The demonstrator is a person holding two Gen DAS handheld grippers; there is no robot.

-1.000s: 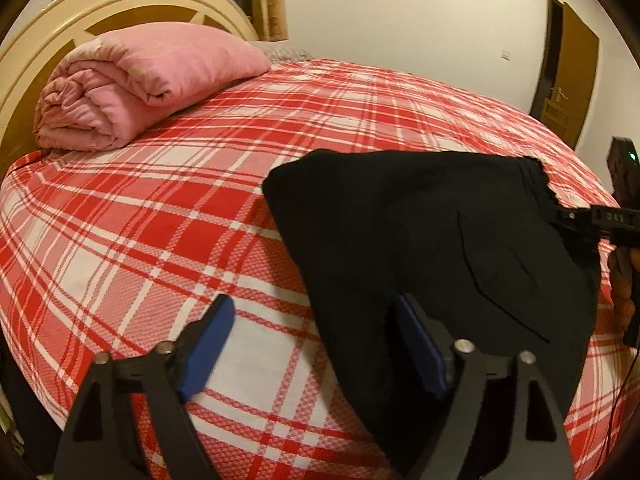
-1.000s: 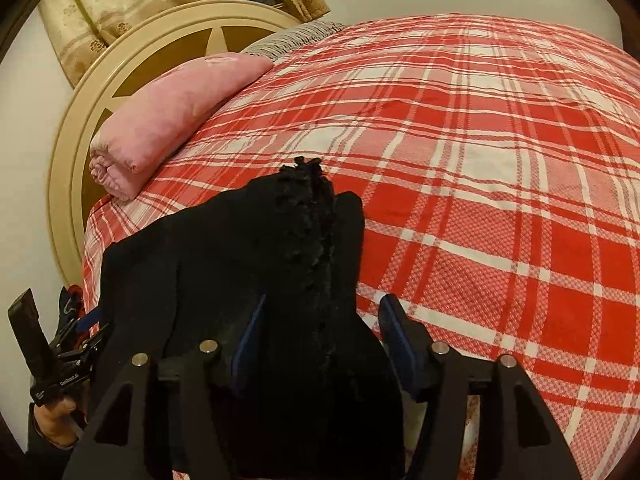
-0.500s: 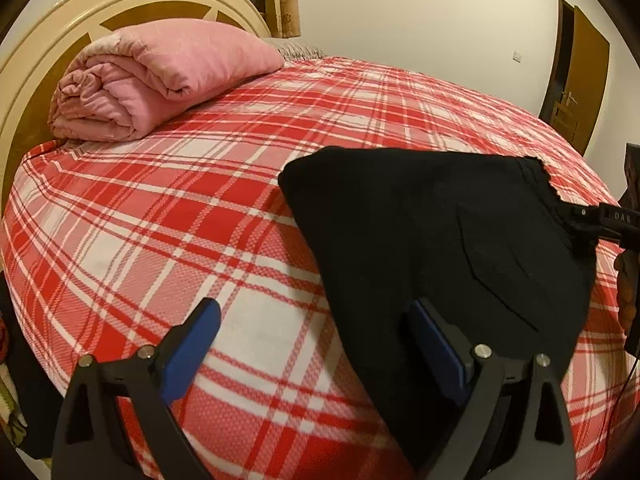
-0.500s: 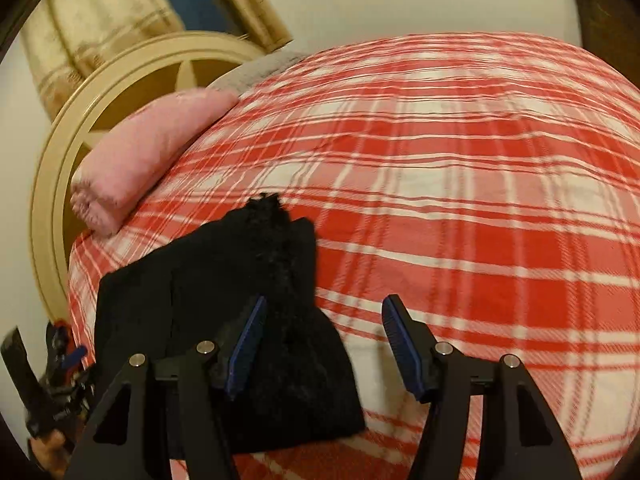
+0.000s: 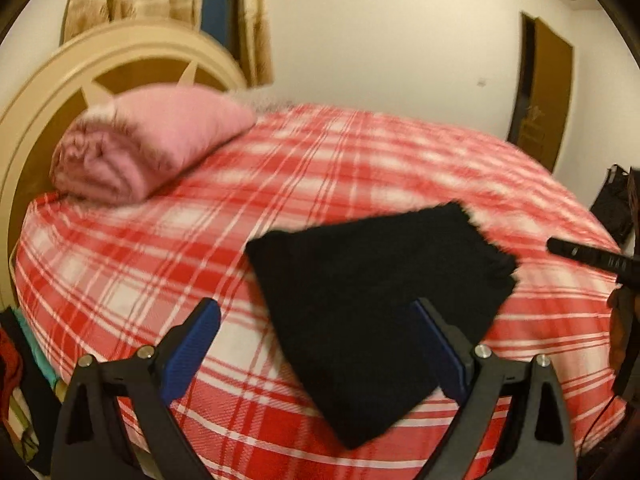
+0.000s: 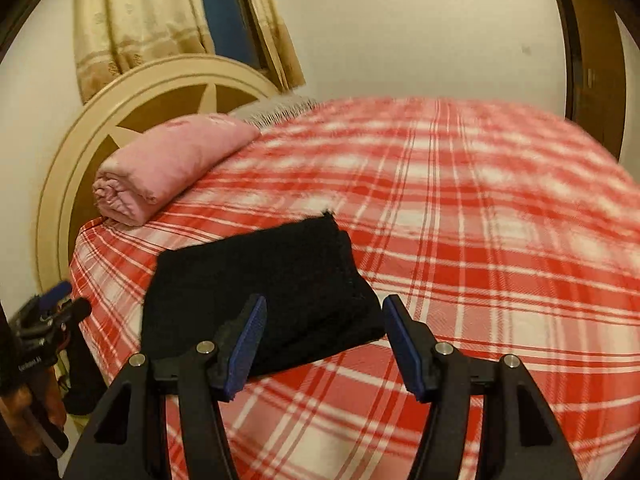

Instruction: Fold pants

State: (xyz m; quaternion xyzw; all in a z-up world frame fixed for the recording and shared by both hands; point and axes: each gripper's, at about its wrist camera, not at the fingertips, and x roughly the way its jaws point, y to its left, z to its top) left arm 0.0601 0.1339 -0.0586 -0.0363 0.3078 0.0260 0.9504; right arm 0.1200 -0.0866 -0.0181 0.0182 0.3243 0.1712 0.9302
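Both hand-held grippers, left (image 5: 316, 344) and right (image 6: 324, 340), have withdrawn wide-spread from the folded pants (image 6: 260, 284).

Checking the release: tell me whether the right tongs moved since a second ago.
Yes. The right tongs backed off the folded black pants, toward the near edge of the plaid bed, now open and empty.

The black pants (image 5: 372, 280) are lying folded into a compact, flat, layered bundle, sitting just ahead of the left gripper (image 5: 316, 344) and ahead-left of the right gripper (image 6: 324, 336), touching neither's wide-spread fingers.
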